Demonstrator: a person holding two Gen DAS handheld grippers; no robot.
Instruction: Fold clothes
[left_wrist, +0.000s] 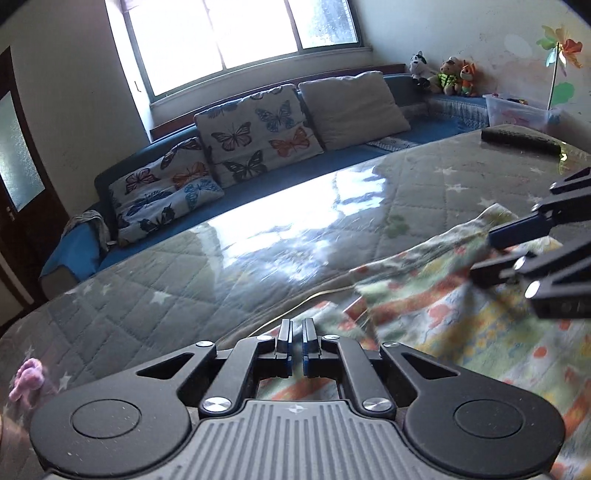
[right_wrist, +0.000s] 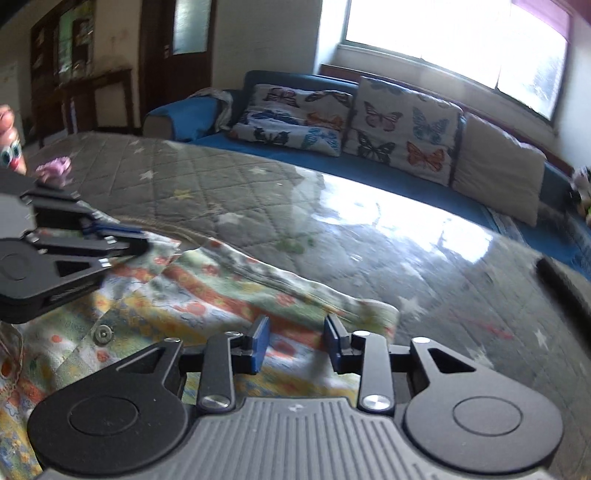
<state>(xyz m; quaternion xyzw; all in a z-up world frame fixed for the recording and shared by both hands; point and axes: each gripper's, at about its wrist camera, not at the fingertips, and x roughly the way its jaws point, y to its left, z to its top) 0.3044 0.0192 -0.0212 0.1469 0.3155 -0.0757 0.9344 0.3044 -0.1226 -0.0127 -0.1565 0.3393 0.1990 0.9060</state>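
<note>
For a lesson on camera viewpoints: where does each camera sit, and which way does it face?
Left wrist: on the left hand-held gripper, jaws shut, facing across the patterned garment towards the sofa; the right hand-held gripper enters at right.
Right wrist: on the right hand-held gripper, jaws open above the garment, no cloth pinched.
Shared: garment, quilted table cover, sofa, window.

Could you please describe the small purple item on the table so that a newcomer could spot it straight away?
Start at the grey quilted, star-patterned table cover. Follow it toward the corner nearest the dark wooden door. There lies a small fuzzy purple thing, alone, the only pinkish-purple item, apart from the patterned garment.
</note>
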